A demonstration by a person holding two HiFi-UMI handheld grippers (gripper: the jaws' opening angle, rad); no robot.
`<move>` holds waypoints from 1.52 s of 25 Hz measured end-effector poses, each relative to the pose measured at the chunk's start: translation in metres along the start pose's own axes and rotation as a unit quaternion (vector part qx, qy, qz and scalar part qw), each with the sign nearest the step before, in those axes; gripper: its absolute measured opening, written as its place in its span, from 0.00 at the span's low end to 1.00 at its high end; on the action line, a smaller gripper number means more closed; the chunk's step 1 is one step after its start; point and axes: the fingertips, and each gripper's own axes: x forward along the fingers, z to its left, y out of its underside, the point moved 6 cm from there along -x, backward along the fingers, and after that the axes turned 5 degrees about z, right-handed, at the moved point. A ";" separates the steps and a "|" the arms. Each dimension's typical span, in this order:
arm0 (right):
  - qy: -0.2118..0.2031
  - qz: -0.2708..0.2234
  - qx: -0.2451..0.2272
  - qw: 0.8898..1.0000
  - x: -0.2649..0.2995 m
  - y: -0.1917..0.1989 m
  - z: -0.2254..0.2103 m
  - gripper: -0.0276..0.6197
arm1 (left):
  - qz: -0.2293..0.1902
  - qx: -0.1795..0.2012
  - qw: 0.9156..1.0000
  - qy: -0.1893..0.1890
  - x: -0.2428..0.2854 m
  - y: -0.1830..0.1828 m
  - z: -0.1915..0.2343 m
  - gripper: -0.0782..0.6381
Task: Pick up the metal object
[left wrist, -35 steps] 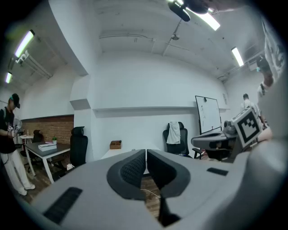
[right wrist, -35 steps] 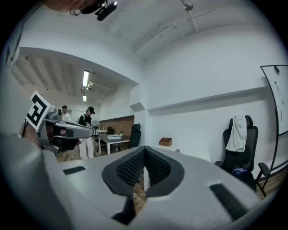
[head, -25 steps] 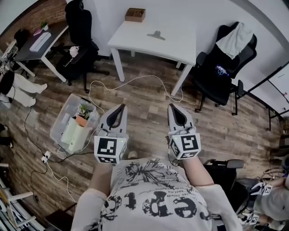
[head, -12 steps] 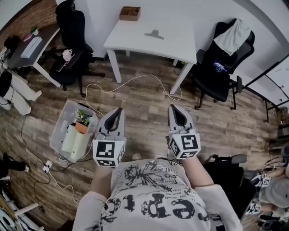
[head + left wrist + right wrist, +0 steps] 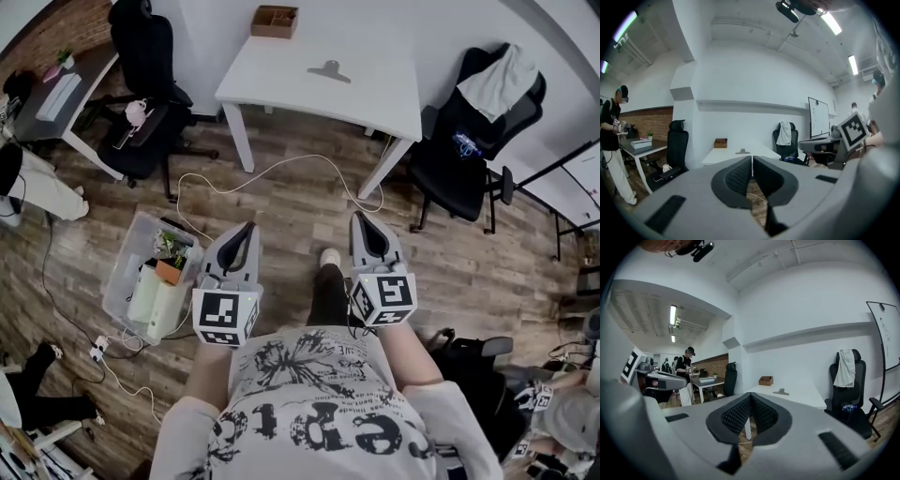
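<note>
**Approach posture, tongs closed.** We held both tools low and level in front of the body, side by side, with their noses aimed at 12 o'clock over the wooden floor (image 5: pixel 281 211). We judged this a carrying posture: nothing was within reach, so there was no reason to spread either pair. The left tongs (image 5: pixel 247 228) had their ribbed pads pressed together with nothing between them. The right tongs (image 5: pixel 362 221) were likewise closed and empty, and each gripper view showed only a hairline seam between the pads. A shoe (image 5: pixel 328 255) showed on the floor between the two tools, which suggested a step toward the target.

**Position of the target.** The metal object (image 5: pixel 328 69) lay flat on the white worktop (image 5: pixel 272 84), on the half of the top farther from us. It was well apart from both tools. From the left tongs it stood at about 1 o'clock, and from the right tongs at about 11 o'clock. A white cable (image 5: pixel 281 169) looped across the floor in between. At this range the object was small; it seemed to be a flat grey piece with a raised knob, though we could not be sure. A wooden box (image 5: pixel 274 20) sat at about 10 o'clock from it, near the far corner and not touching it. In both gripper views the object appeared just above the closed tips, so the aim was roughly true.
</note>
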 end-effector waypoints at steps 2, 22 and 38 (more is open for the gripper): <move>-0.008 -0.005 -0.002 1.000 0.024 -0.002 -0.016 0.03 | -0.001 0.003 1.000 -0.012 0.022 -0.003 0.004 0.13; -0.046 0.019 -0.012 0.999 0.274 -0.072 -0.245 0.03 | -0.006 0.007 0.998 -0.058 0.334 -0.108 0.021 0.13; 0.039 0.065 0.017 0.997 0.468 -0.087 -0.295 0.03 | -0.005 0.029 0.999 0.033 0.535 -0.144 0.147 0.13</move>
